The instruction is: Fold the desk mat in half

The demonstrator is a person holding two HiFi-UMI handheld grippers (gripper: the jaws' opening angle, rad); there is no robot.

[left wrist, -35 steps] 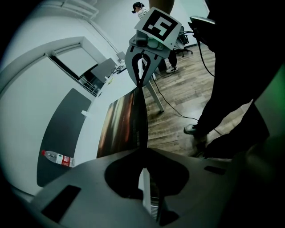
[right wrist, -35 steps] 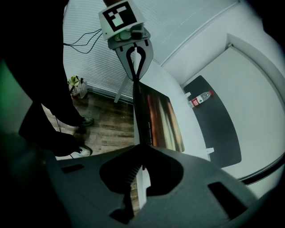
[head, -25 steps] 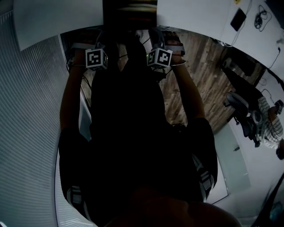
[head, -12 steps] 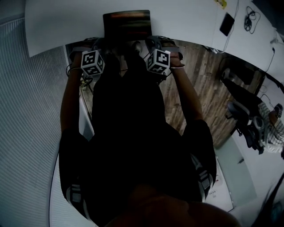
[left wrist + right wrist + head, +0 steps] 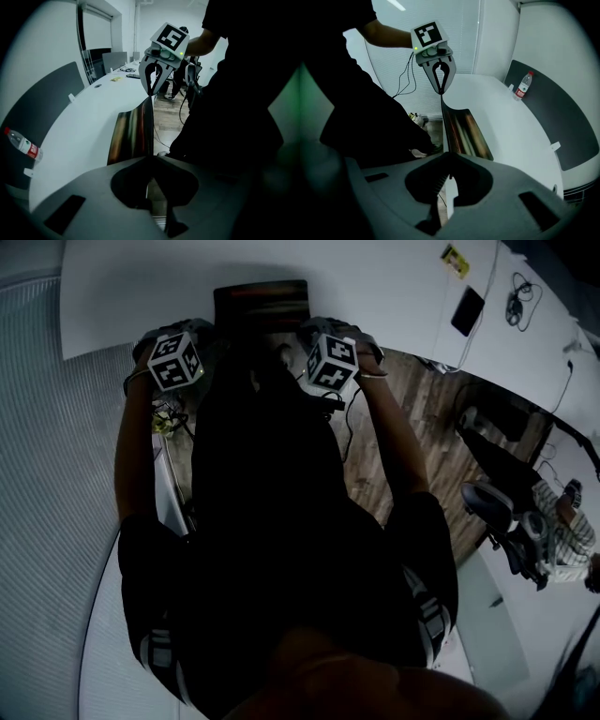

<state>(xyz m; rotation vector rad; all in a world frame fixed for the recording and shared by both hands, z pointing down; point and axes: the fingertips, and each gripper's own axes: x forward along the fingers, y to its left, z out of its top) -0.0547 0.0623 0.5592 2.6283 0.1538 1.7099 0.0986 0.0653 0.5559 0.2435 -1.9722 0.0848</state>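
Observation:
The dark desk mat [image 5: 261,302] lies on the white table [image 5: 375,287] right in front of me, with its near edge lifted off the surface. My left gripper [image 5: 202,341] is shut on the left end of that edge, and my right gripper [image 5: 307,341] is shut on the right end. In the left gripper view the mat [image 5: 132,133] rises as a curved sheet from my left gripper [image 5: 152,158] to the right gripper [image 5: 153,89]. In the right gripper view the mat [image 5: 464,131] runs from my right gripper [image 5: 450,157] up to the left gripper [image 5: 441,89].
A water bottle [image 5: 524,86] stands by the table's dark back panel. A phone [image 5: 467,310], cables [image 5: 517,292] and a yellow tag [image 5: 456,259] lie on the table to the right. An office chair [image 5: 502,507] and a seated person [image 5: 562,521] are over the wooden floor.
Both grippers have risen with the mat's near edge held between them. The left one has also rolled, and its marker cube shows a different face.

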